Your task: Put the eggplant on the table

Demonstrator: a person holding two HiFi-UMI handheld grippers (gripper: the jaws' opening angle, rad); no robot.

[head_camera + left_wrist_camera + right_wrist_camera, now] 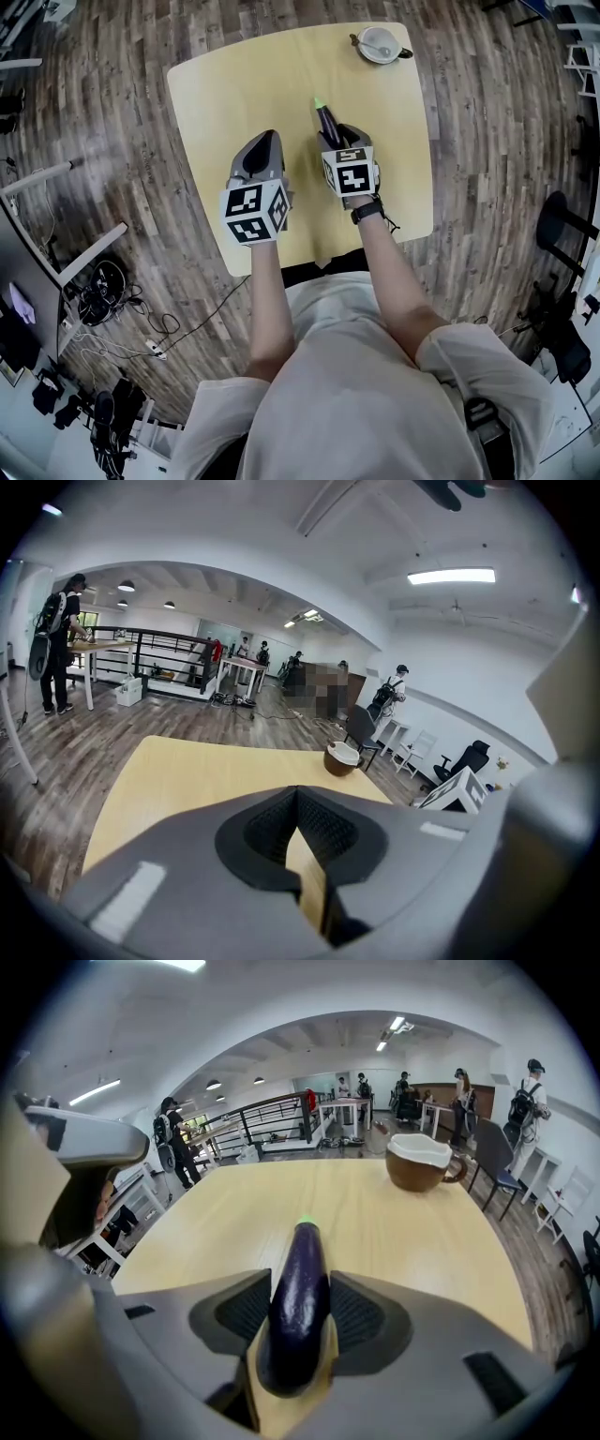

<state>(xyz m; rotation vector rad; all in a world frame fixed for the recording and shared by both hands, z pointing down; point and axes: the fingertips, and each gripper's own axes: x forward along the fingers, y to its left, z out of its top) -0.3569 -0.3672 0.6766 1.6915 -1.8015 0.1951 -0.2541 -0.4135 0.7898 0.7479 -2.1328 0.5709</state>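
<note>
At the near edge of the table (234,84), two grippers are held side by side. At 9 o'clock of the pair, the left gripper (267,141) is seen with its jaws closed tip to tip, nothing caught between them. At 3 o'clock, the right gripper (332,133) is clamped on the eggplant (298,1307), which is pinched at its thick end between the pads. The green tip is pointed away toward 12 o'clock, low over the bare wood; contact with the tabletop cannot be judged. Farther off, at 1 o'clock near the far corner, a brown cup (379,45) is set. Beyond it, wooden flooring and desks are seen.
</note>
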